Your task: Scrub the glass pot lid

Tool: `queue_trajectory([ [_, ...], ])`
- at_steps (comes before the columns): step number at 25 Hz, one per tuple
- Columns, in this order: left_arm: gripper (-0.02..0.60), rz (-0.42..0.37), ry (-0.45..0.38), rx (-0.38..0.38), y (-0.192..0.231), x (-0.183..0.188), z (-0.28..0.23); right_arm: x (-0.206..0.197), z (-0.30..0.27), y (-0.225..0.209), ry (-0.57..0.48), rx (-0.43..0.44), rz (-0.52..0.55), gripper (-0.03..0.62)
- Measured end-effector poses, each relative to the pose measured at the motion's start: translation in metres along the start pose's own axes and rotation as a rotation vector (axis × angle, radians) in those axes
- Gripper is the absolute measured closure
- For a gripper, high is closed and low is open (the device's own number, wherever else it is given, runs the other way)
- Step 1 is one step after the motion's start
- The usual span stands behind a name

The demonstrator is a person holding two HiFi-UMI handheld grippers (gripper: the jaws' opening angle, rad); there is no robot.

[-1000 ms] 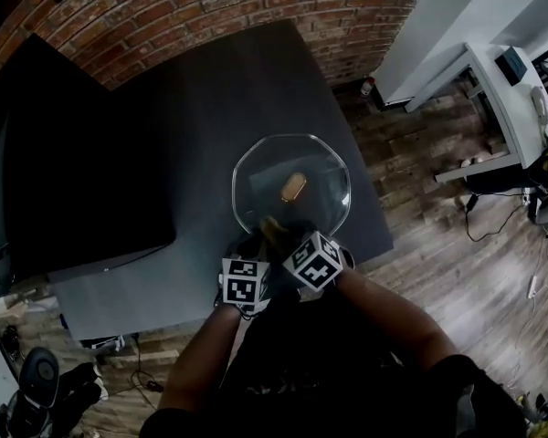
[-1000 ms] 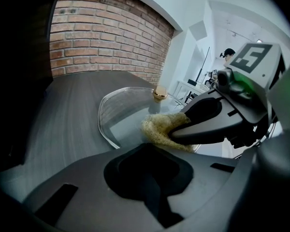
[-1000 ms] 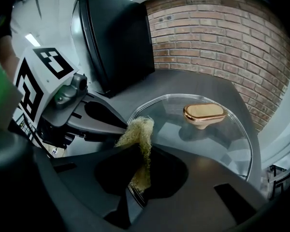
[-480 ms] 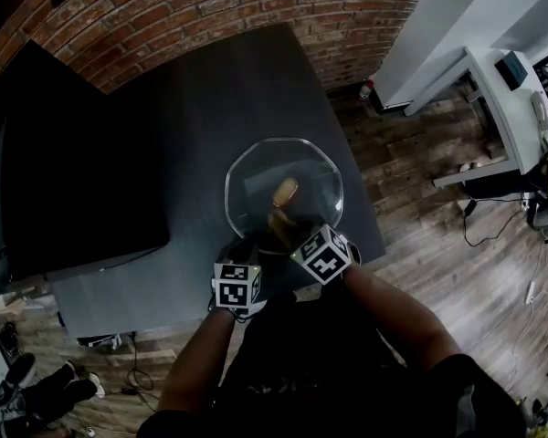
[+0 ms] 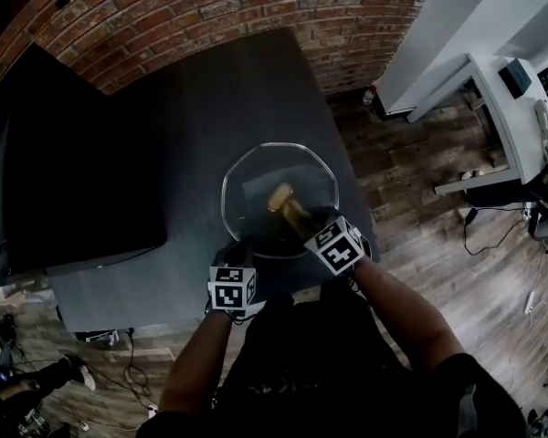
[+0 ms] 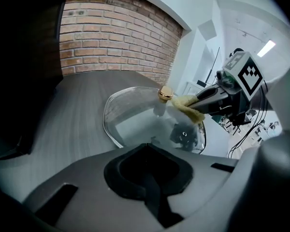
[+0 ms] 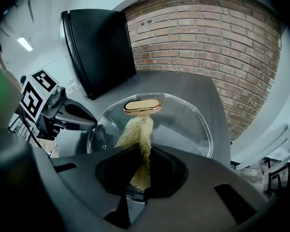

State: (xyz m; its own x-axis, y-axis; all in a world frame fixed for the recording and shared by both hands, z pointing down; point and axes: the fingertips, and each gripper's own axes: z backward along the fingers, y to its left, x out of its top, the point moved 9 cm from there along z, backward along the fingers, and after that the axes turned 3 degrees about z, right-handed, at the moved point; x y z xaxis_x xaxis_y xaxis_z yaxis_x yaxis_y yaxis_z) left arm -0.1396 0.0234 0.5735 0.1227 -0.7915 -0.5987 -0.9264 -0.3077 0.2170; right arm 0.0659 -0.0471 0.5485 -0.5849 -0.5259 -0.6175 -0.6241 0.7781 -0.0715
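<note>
Dark grey surface (image 5: 210, 108) recorded, with a large black box (image 5: 73, 181) on it, well away to the left of both sets of jaws. The glass pot lid (image 5: 279, 147) is laid flat on the surface, directly ahead of both jaws. Left gripper (image 6: 147, 151): jaws pressed together at the lid's near rim; whether the rim is caught between them cannot be told. Right gripper (image 7: 141, 178): jaws pinched on a yellow mesh scrubber (image 7: 135, 144), held over the glass. The scrubber's free end is extended ahead of these jaws and touches the gold knob (image 7: 141, 106) at the lid's centre.
</note>
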Motion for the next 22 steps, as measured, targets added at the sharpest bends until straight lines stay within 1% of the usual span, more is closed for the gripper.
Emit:
queue_trajectory([
  [8, 0.548, 0.028, -0.006, 0.039, -0.004, 0.0, 0.0, -0.01, 0.01, -0.044, 0.006, -0.032, -0.048, 0.543],
  [12, 0.548, 0.048, -0.008, 0.057, -0.006, -0.001, 0.0, -0.019, 0.008, -0.068, -0.005, -0.051, -0.056, 0.543],
  [22, 0.548, 0.091, -0.025, 0.088, -0.009, -0.001, -0.003, -0.024, 0.011, -0.106, 0.018, -0.053, -0.092, 0.543],
])
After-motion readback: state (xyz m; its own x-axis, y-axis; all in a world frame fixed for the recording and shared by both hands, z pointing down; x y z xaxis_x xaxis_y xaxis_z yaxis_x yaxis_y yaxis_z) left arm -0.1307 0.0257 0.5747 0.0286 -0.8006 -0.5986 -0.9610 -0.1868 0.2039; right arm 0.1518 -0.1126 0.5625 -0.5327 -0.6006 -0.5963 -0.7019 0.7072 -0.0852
